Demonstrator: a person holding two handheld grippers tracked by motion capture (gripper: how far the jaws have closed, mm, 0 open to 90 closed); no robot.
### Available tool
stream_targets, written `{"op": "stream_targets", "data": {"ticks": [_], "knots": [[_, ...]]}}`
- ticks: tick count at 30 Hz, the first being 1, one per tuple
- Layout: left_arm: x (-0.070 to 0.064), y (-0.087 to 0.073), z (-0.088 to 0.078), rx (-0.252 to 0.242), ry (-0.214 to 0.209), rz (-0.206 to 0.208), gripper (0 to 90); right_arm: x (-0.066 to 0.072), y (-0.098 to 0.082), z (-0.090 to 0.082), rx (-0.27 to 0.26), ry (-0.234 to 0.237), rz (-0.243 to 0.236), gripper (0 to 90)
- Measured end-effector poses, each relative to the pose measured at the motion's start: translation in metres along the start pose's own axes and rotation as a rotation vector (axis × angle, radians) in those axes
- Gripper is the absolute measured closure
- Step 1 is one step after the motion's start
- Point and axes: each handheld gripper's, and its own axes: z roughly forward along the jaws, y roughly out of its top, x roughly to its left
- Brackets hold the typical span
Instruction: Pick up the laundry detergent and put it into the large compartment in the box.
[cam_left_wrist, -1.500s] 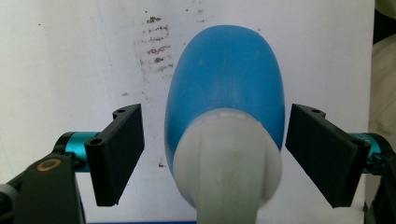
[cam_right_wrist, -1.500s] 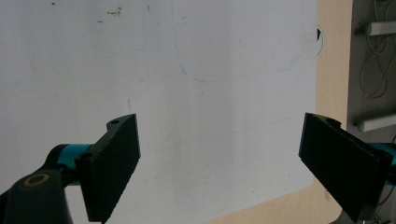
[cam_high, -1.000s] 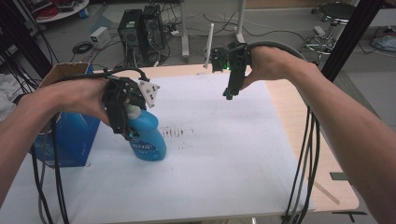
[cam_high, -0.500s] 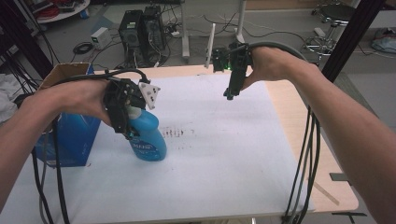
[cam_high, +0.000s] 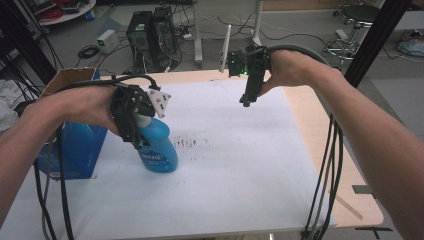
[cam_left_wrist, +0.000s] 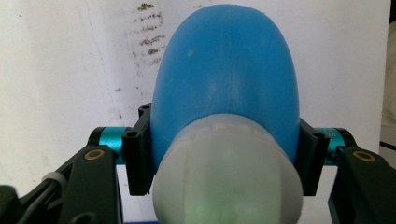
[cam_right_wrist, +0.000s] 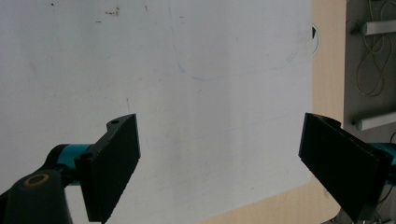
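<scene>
Tabletop (cam_high: 320, 130) of pale wood, covered over most of its surface by a white sheet (cam_high: 235, 165); the sheer carries a patch of small dark marks (cam_high: 189, 142) near its middle and, in the right gripper view, a faint blue pen outline (cam_right_wrist: 224, 70). Floor beyond the far edge holds a black computer tower (cam_high: 150, 35), loose cables and a stool (cam_high: 361, 12).

Box (cam_high: 75, 145), blue with an open cardboard-coloured top, stands at the left edge of the tabletop, just beside the bottle.

Forearms enter from the bottom corners of the high view, each hand wrapped around a gripper, with black cables (cam_high: 325, 175) trailing down from the wrists.

Bottle (cam_high: 156, 145), blue plastic with a label low on its body, stands upright on the sheet left of centre, its base on the paper just left of the dark marks. In the left gripper view its rounded blue shoulder (cam_left_wrist: 229, 70) and translucent white cap (cam_left_wrist: 226, 177) lie between the two fingers.

Left gripper (cam_high: 131, 117), held from the left side, has its fingers (cam_left_wrist: 140, 154) clamped on the upper part of the bottle, one pad pressed to each flank; a grey three-cornered plate (cam_high: 158, 101) sits on top.

Right gripper (cam_high: 247, 97) hangs above the far right part of the sheet, pointing downward and well apart from the bottle. Its fingers (cam_right_wrist: 114, 163) stand wide apart with bare sheet between them, gripping nothing.
</scene>
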Motion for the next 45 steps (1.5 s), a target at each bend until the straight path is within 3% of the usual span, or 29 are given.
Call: {"op": "stream_targets", "data": {"ticks": [5, 17, 27, 34, 44, 45], "knots": [[-0.001, 0.000, 0.000, 0.001, 0.006, 0.008, 38.2, 0.000, -0.001, 0.000, 0.002, 0.000, 0.004, 11.7], [0.000, -0.001, 0.000, -0.015, 0.004, -0.036, 38.5, 0.000, -0.003, 0.000, 0.009, 0.001, -0.001, 11.7], [0.003, -0.004, -0.009, -0.026, -0.018, -0.105, 38.5, 0.002, -0.004, 0.000, 0.009, 0.000, 0.003, 11.7], [0.004, -0.005, -0.025, -0.003, -0.015, -0.152, 38.5, 0.003, -0.003, -0.001, 0.008, -0.002, 0.003, 11.7], [0.011, -0.008, -0.069, -0.001, -0.023, -0.243, 38.6, 0.004, -0.002, -0.003, 0.004, 0.000, -0.001, 11.7], [0.013, -0.010, -0.079, 0.004, -0.025, -0.261, 38.6, 0.005, -0.002, -0.003, 0.008, -0.001, 0.000, 11.7]]}}
